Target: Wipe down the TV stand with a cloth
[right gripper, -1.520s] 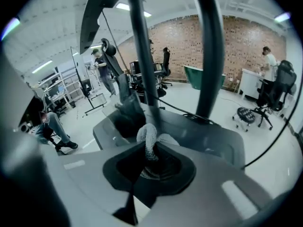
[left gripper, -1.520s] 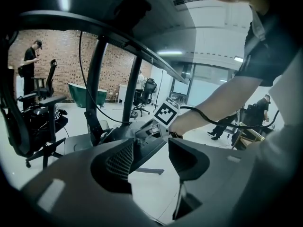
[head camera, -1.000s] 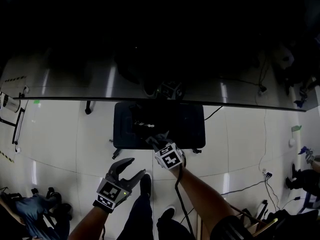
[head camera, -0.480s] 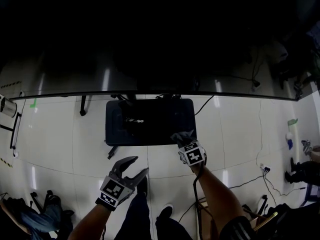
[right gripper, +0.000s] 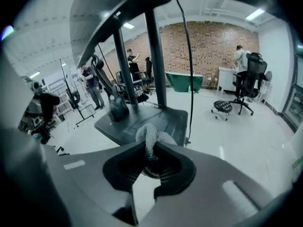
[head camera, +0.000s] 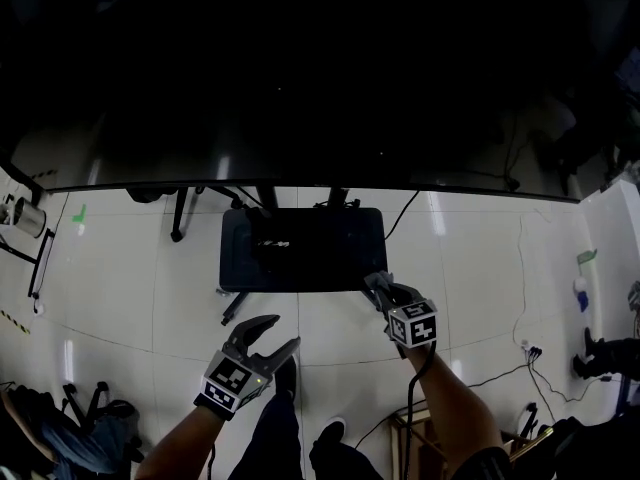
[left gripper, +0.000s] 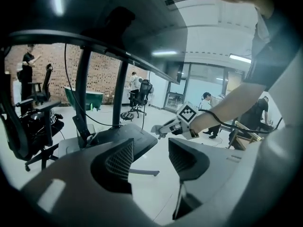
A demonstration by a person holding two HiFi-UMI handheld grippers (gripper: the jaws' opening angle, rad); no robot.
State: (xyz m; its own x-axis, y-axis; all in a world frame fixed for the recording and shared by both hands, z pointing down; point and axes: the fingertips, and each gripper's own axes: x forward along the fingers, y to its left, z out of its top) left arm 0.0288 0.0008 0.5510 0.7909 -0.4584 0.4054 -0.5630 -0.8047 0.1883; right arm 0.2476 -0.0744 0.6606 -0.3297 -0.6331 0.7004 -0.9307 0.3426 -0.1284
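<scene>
**Open-plan lab / office workspace**

Glossy white tiled floor (head camera: 110, 268) with loose cables (head camera: 500, 368) trailing across it. Brick wall (right gripper: 208, 41), ceiling strip lights (right gripper: 255, 14), glass partition (left gripper: 213, 82). Office chair (right gripper: 250, 79) on castors, round stool (right gripper: 222, 107), several people (right gripper: 90, 86) standing about. Black TV stand (head camera: 302, 248) on the floor.

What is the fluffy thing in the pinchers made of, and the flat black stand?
The cloth looks like soft terry fabric: fuzzy, bunched folds. The TV stand base looks like hard, smooth dark metal or plastic, with a dull sheen; I cannot tell which.
</scene>
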